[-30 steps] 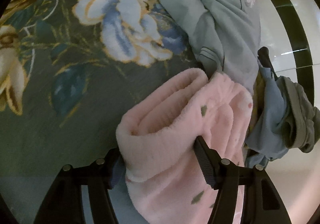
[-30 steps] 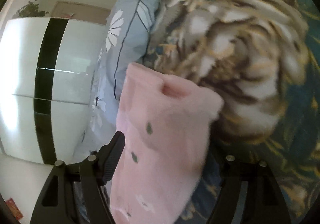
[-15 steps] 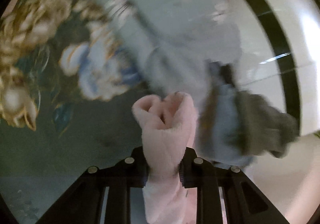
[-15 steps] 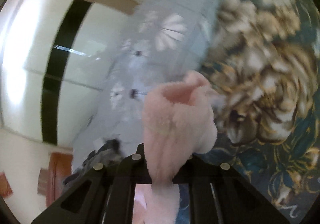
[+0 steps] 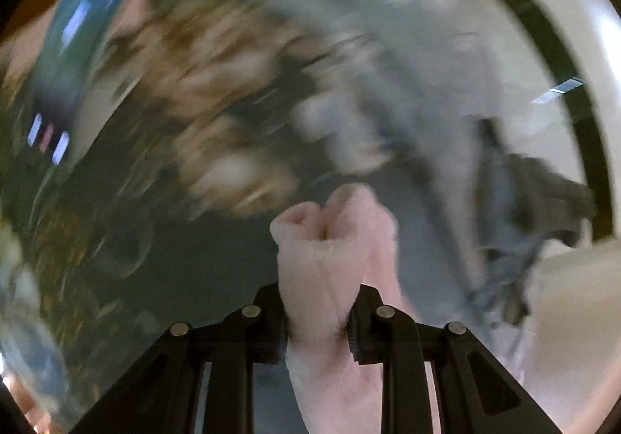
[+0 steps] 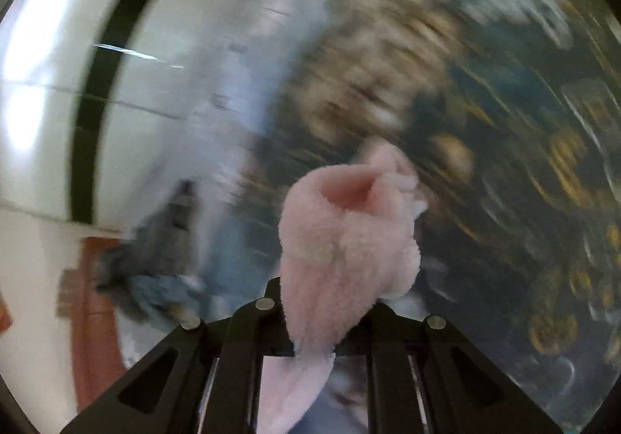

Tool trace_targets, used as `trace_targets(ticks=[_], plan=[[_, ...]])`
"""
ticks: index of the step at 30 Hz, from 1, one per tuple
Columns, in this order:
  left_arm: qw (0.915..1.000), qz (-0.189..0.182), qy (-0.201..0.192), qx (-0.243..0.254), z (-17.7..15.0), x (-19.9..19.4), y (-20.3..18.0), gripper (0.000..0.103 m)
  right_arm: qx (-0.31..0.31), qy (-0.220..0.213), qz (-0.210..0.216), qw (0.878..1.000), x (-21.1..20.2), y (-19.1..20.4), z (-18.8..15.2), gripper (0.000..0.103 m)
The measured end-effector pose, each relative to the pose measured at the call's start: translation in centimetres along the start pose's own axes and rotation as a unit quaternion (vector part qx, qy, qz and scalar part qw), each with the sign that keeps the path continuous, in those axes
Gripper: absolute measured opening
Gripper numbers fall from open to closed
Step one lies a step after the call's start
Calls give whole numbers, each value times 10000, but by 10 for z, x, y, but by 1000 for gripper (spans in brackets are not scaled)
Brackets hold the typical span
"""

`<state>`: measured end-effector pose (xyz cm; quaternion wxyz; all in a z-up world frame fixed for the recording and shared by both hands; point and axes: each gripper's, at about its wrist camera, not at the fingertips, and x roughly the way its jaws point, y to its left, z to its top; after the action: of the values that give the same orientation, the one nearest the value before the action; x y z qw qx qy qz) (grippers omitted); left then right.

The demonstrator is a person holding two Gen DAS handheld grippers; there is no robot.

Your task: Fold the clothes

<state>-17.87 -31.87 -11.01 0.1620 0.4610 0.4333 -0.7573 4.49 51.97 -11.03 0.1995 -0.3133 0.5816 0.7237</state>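
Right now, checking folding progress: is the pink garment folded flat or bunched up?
Bunched. The pink fleece garment is gathered into a wad between the left gripper, and likewise in the right gripper.

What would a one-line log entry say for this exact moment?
left gripper: shut on pink fleece garment | right gripper: shut on same garment | background: blurred floral bedspread

Behind my tools a bed lay under a dark teal bedspread (image 5: 194, 263) printed with large cream and gold flowers, all smeared by motion blur. A pale grey-blue quilt (image 5: 419, 57) was bunched along its edge, beside a glossy white wardrobe (image 6: 46, 84) with a black vertical stripe that caught bright reflected light. A strip of reddish-brown wood (image 6: 93, 317) showed low beside the pale floor.
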Motion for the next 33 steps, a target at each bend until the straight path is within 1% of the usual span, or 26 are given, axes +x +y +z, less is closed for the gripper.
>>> trace_targets(ticks=[1, 3, 4, 5, 6, 9, 10, 13, 15, 18, 21, 24, 25, 26, 27, 28, 30, 31, 32, 33], plan=[[9996, 113, 73, -257, -6, 6, 16, 25, 172, 54, -158, 9997, 5, -12, -6, 11], [9968, -25, 57, -799, -12, 7, 41, 25, 381, 9, -207, 9991, 6, -23, -9, 11], [9951, -131, 71, -974, -13, 6, 46, 25, 484, -14, -230, 9986, 6, -28, -11, 11], [9951, -133, 96, -975, -12, 7, 46, 25, 456, -6, -275, 9986, 5, -27, -11, 11], [9964, -41, 131, -838, -10, 8, 41, 25, 425, 2, -319, 9986, 3, -25, -11, 11], [9982, 227, 276, -489, -8, 7, 25, 31, 209, 40, -413, 9989, 4, -11, -7, 11], [9979, 194, 326, -516, -8, 8, 24, 32, 187, 31, -404, 9990, 5, -7, -7, 11], [9957, 121, 553, -735, -11, 5, 31, 51, 104, -32, -344, 9994, 3, 5, -8, 11], [9939, 138, 657, -874, -18, -1, 41, 52, -87, -84, -342, 9993, -3, 18, -11, 11], [9947, 321, 632, -747, -30, -21, 49, 53, -571, -153, -440, 9973, -12, 47, -17, 11], [9969, 314, 341, -629, -47, -48, 53, 53, -1091, -240, -425, 9928, -18, 86, -27, 11], [9977, -15, 120, -673, -66, -75, 54, 54, -2019, -245, -528, 9777, -17, 142, -49, 11], [9976, -89, 84, -688, -70, -82, 53, 54, -2356, -225, -522, 9702, -16, 164, -60, 11], [9974, -185, 45, -691, -75, -88, 51, 55, -2742, -197, -504, 9601, -13, 188, -76, 11], [9973, -294, 14, -673, -80, -94, 47, 55, -2985, -171, -473, 9531, -12, 201, -87, 11], [9971, -402, -16, -653, -85, -100, 44, 56, -3348, -101, -394, 9414, -8, 223, -108, 11], [9960, -627, -94, -638, -95, -111, 37, 57, -3716, 124, -182, 9281, 3, 245, -143, 11], [9952, -730, -96, -650, -100, -114, 34, 61, -3876, 276, -50, 9214, 10, 256, -164, 11], [9943, -833, -96, -663, -106, -117, 30, 62, -4012, 448, 11, 9149, 21, 264, -186, 11], [9943, -891, -5, -583, -111, -116, 25, 62, -4120, 615, -31, 9091, 35, 268, -208, 11]])
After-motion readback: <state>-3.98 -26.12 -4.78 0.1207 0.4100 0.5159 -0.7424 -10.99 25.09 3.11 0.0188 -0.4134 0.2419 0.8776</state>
